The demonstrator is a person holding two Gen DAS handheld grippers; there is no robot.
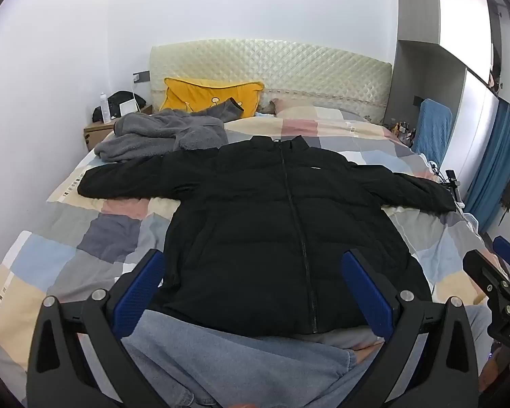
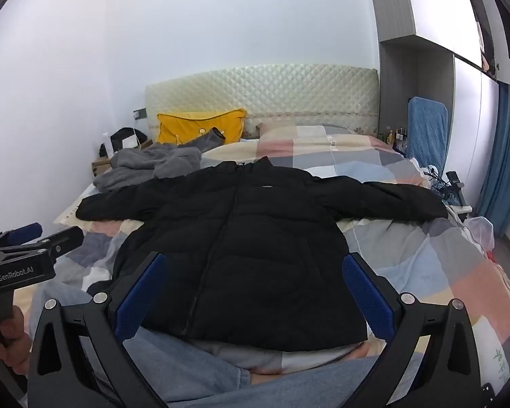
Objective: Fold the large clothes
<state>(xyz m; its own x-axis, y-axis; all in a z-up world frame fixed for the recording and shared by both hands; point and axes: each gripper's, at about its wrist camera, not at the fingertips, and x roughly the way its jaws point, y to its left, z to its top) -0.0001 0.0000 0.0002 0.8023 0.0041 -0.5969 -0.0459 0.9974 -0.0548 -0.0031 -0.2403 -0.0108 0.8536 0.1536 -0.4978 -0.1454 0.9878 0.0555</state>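
Observation:
A black puffer jacket (image 1: 255, 210) (image 2: 241, 238) lies front up on the bed, zipped, with both sleeves stretched out sideways. Its hem is at the near edge of the bed, just beyond a person's legs in blue jeans (image 1: 221, 357). My left gripper (image 1: 255, 292) hovers over the hem, open wide, its blue pads (image 1: 142, 292) apart and nothing between them. My right gripper (image 2: 255, 295) is likewise open and empty above the hem. Each gripper shows at the edge of the other's view: the right gripper (image 1: 489, 255) and the left gripper (image 2: 56, 233), held by a hand (image 2: 6, 343).
A patchwork quilt (image 1: 95, 238) covers the bed. A crumpled grey fleece garment (image 1: 159, 136) and a yellow pillow (image 1: 207, 97) lie near the padded headboard (image 1: 272, 68). A cluttered nightstand (image 1: 98, 129) stands at the left. A blue padded panel (image 1: 431, 129), wardrobe and curtain are at the right.

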